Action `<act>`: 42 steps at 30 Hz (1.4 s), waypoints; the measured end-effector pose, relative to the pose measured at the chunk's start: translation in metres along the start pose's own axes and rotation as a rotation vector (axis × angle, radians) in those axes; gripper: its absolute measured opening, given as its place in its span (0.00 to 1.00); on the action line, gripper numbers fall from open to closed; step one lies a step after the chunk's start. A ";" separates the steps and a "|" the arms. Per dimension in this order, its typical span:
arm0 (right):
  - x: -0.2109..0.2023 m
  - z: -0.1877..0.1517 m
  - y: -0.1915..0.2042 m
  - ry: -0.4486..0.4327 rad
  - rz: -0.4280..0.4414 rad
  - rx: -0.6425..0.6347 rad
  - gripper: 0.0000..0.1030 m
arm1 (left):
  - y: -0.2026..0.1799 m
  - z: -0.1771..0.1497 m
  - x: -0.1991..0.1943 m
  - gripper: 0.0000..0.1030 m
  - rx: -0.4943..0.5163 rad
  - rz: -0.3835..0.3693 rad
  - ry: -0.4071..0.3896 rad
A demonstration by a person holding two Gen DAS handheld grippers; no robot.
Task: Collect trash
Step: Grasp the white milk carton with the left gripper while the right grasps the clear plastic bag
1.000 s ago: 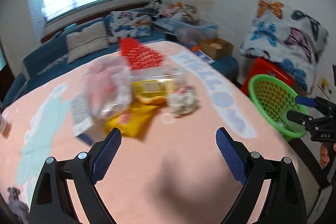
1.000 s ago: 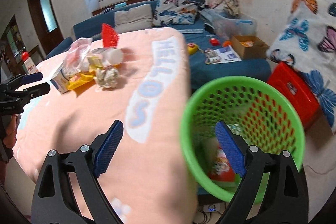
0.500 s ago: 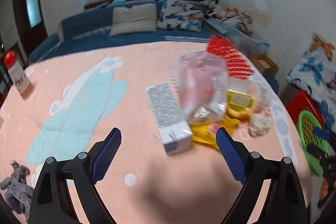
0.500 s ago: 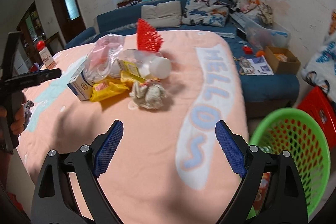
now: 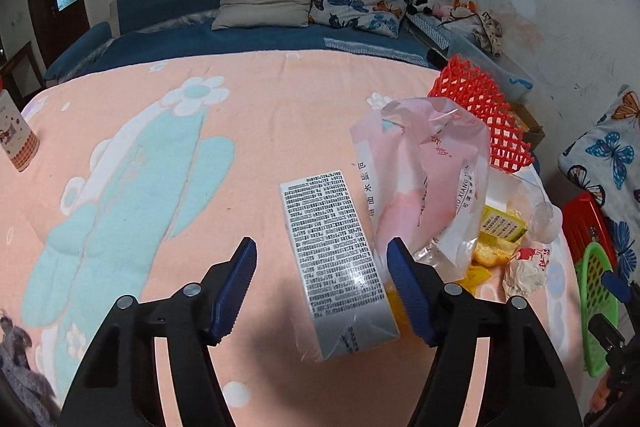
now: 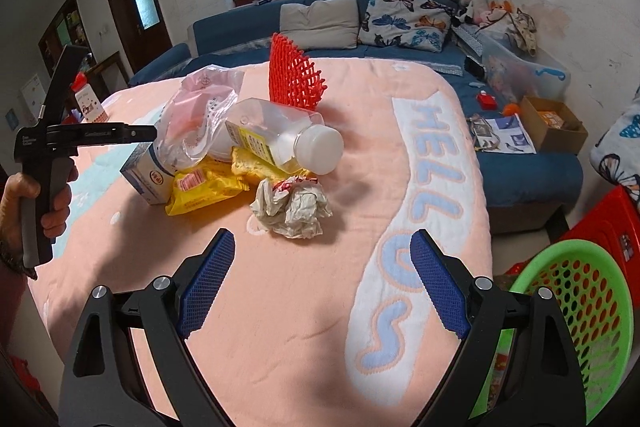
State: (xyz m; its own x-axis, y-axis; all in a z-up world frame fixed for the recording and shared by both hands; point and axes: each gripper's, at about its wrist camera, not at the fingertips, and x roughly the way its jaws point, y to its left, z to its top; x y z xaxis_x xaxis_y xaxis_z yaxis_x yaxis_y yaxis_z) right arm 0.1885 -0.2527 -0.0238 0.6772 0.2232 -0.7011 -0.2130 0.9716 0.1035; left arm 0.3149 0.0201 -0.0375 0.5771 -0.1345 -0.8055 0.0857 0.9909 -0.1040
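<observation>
A pile of trash lies on the pink blanket: a white carton [image 5: 336, 255] [image 6: 146, 173], a clear pink plastic bag [image 5: 428, 183] [image 6: 196, 115], a clear bottle [image 6: 280, 137], a yellow wrapper [image 6: 204, 187], a crumpled paper ball [image 6: 292, 207] [image 5: 524, 271] and a red mesh piece [image 6: 294, 75] [image 5: 480, 107]. My left gripper [image 5: 320, 283] is open, its fingers on either side of the carton's near end. My right gripper [image 6: 320, 279] is open and empty, just short of the paper ball. A green basket [image 6: 580, 315] [image 5: 596, 307] stands off the table's right edge.
A red-capped canister [image 5: 16, 139] stands at the table's far left. A blue sofa with pillows [image 6: 320, 19] lies behind the table. A red crate [image 6: 604, 227] sits beside the basket. A cardboard box [image 6: 552, 123] and papers lie on the sofa seat.
My left gripper swung left from the basket side and closed in over the carton. My right gripper swung left from over the green basket towards the trash pile.
</observation>
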 end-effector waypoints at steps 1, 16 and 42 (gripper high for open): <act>0.001 0.000 0.001 0.001 0.001 -0.001 0.86 | -0.001 0.000 0.002 0.64 0.001 0.001 0.002; 0.010 0.016 0.021 0.003 0.028 -0.052 0.86 | 0.007 -0.014 0.008 0.41 0.016 -0.040 0.038; 0.044 0.026 0.088 0.040 0.155 -0.117 0.85 | 0.034 -0.049 -0.026 0.46 0.106 -0.034 0.035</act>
State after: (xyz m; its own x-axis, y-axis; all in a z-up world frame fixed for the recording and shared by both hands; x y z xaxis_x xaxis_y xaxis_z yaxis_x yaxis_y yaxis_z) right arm 0.2178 -0.1557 -0.0270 0.6015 0.3640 -0.7112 -0.3947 0.9093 0.1316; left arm 0.2634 0.0575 -0.0489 0.5439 -0.1654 -0.8227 0.1908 0.9791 -0.0706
